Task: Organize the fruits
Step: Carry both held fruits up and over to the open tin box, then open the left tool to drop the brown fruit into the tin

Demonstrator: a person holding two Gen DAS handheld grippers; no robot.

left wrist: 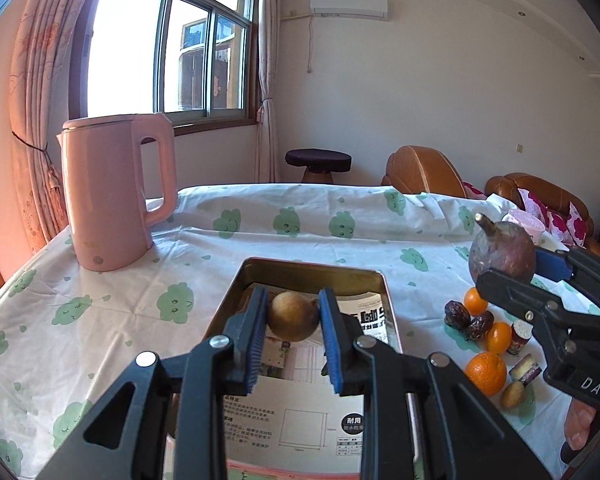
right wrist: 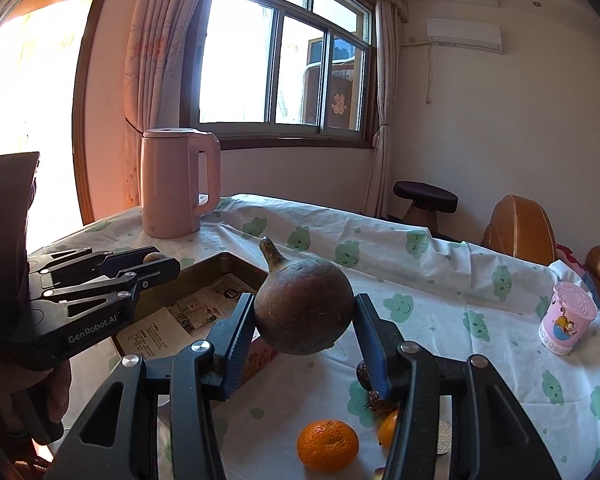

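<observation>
My left gripper (left wrist: 293, 316) is shut on a small tan round fruit (left wrist: 293, 317) and holds it above the metal tray (left wrist: 384, 280), which is lined with printed paper. My right gripper (right wrist: 304, 320) is shut on a large brown-purple round fruit with a stem (right wrist: 303, 308), held above the table right of the tray; it also shows in the left wrist view (left wrist: 502, 250). On the cloth lie oranges (left wrist: 485, 372) (right wrist: 327, 445), dark dates (left wrist: 457, 314), a small tan fruit (left wrist: 513, 394) and cut pieces (left wrist: 525, 368).
A pink kettle (left wrist: 114, 192) stands at the table's far left corner. A pink cup (right wrist: 567, 318) stands at the right side of the table. The tablecloth (left wrist: 100, 312) is white with green prints. A stool and brown sofa are beyond the table.
</observation>
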